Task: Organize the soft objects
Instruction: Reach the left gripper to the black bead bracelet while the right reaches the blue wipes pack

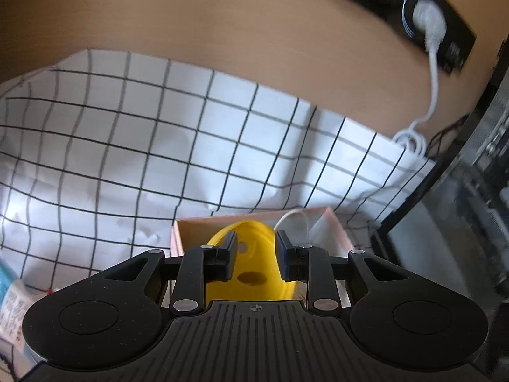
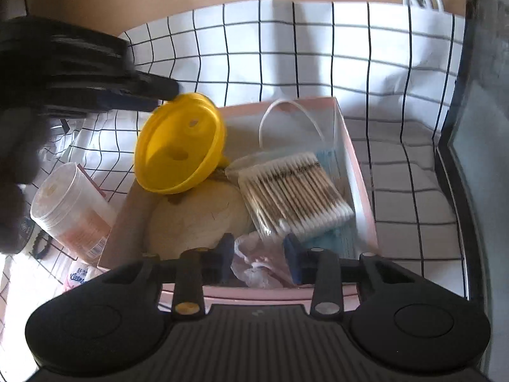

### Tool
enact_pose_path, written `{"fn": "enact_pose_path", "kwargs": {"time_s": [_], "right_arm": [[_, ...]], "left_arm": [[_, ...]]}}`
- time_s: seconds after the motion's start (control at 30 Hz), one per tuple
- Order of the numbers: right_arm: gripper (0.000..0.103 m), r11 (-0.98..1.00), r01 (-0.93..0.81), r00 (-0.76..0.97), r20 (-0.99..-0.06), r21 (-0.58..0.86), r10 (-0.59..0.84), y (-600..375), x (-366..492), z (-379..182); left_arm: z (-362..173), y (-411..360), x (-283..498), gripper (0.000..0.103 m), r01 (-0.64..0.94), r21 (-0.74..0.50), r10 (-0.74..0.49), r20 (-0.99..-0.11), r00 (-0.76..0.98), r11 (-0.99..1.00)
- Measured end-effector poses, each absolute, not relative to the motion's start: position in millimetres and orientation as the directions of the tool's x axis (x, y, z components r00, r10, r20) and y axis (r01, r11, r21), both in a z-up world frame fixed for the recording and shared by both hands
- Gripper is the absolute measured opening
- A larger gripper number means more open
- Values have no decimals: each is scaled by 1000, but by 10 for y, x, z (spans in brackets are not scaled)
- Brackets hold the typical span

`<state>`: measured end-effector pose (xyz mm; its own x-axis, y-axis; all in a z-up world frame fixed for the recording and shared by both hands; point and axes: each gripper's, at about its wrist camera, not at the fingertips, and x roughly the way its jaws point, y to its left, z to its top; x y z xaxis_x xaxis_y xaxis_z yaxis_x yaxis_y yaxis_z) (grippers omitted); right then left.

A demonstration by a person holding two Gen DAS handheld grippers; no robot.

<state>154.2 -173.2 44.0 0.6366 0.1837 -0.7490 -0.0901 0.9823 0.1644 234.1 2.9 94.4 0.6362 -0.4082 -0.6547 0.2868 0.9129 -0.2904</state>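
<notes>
- The left gripper [image 1: 256, 254] has a yellow plastic lid [image 1: 254, 270] sitting between its fingers, right in front of the wrist camera. The pads look a hair off the lid's sides there, so I honestly can't tell if it's pinching or just framing it.
- From the right wrist camera, that same lid [image 2: 179, 143] is tilted, round and glossy with two small holes, its upper edge at the left gripper's tips [image 2: 165, 90] and its lower rim over the pink box [image 2: 359, 172].
- The right gripper [image 2: 259, 259] is partly spread, with a crumpled clear plastic bag [image 2: 257, 261] sitting between its fingers at the near end of the box. Whether the pads actually press it, can't say.
- Just ahead of the right claw: a flat clear pack of cotton swabs [image 2: 296, 194], wooden sticks with white tips, lying over a light blue stack of face masks [image 2: 334, 162]. Ahead-left, a round beige puff-like pad [image 2: 197, 219].
- Left of the box, a clear cylindrical tub [image 2: 71, 210] lies tipped on the white grid-patterned cloth [image 2: 286, 38].
</notes>
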Motion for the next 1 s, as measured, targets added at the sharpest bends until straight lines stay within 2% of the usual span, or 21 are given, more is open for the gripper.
{"fn": "enact_pose_path", "kwargs": {"time_s": [0.2,0.27,0.33,0.43,0.5,0.6,0.7,0.87,1.0], "right_arm": [[38,978,-80,666,-719,191,195,-1777,1430,624],[44,980,-81,675,-714,182,188,-1735,1376,708],[57,982,-86,685,-706,166,179,-1675,1288,804],[71,985,-107,694,-700,133,170,-1531,1176,946],[75,985,-128,699,-695,112,169,-1418,1093,999],[77,982,-161,685,-705,100,184,-1232,1014,1009],[77,977,-199,662,-724,81,195,-1034,986,964],[77,968,-240,628,-749,71,211,-783,950,876],[77,953,-296,613,-753,61,238,-581,842,814]], "left_arm": [[1191,467,1912,29,286,-293,-409,-601,687,912],[1285,673,1731,28,274,-256,-375,-588,717,927],[1386,946,1541,28,233,-215,-315,-570,759,948],[1534,1418,1283,28,94,-172,-177,-568,803,980],[1586,1765,1092,28,-11,-169,-88,-567,819,986],[1544,2185,850,28,-120,-206,-25,-588,808,971],[1374,2377,713,28,-155,-237,-34,-639,768,959],[1099,2317,624,28,-137,-230,-67,-702,709,963],[915,2136,566,28,-45,-130,-62,-713,699,991]]}}
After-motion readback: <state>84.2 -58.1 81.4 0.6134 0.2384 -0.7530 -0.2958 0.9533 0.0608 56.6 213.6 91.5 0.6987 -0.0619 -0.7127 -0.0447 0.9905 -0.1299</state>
